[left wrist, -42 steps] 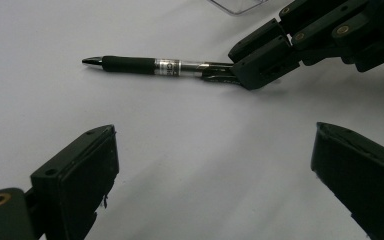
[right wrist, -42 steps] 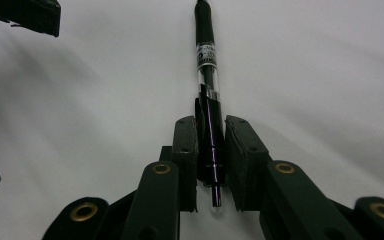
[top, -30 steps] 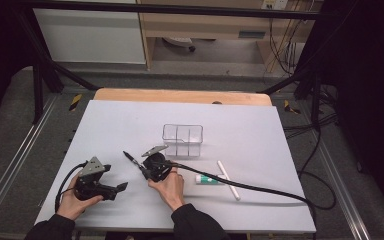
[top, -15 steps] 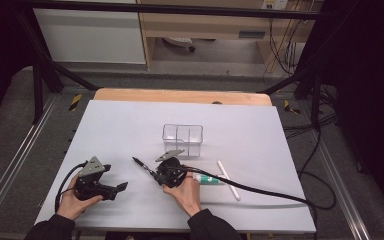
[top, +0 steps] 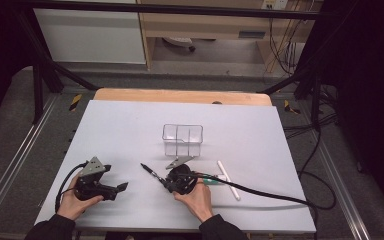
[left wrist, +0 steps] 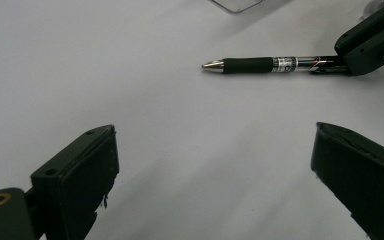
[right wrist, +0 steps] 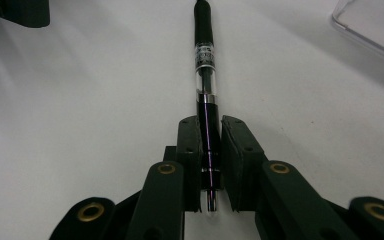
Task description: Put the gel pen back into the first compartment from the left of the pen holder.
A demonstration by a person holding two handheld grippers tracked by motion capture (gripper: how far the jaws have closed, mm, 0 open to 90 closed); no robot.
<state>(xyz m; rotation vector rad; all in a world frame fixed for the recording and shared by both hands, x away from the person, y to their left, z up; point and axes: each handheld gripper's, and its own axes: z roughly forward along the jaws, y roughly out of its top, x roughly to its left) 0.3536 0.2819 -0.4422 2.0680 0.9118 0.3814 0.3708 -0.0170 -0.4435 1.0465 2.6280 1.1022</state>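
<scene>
Black-gripped pen [right wrist: 203,75] lies low over the white desk [top: 130,125], its rear end clamped between the jaws of the right gripper [top: 172,181], tip pointing toward the left gripper [top: 114,188]. Left jaws stand wide apart, holding nothing. Clear plastic box [top: 182,139] stands just beyond; white tube [top: 228,180] lies to the right.

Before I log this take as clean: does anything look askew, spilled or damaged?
Nothing stands out. The right gripper holds the pen straight along its jaws, the clear bin stands upright, and the tube and white stick lie flat. No spill or damage shows.
</scene>
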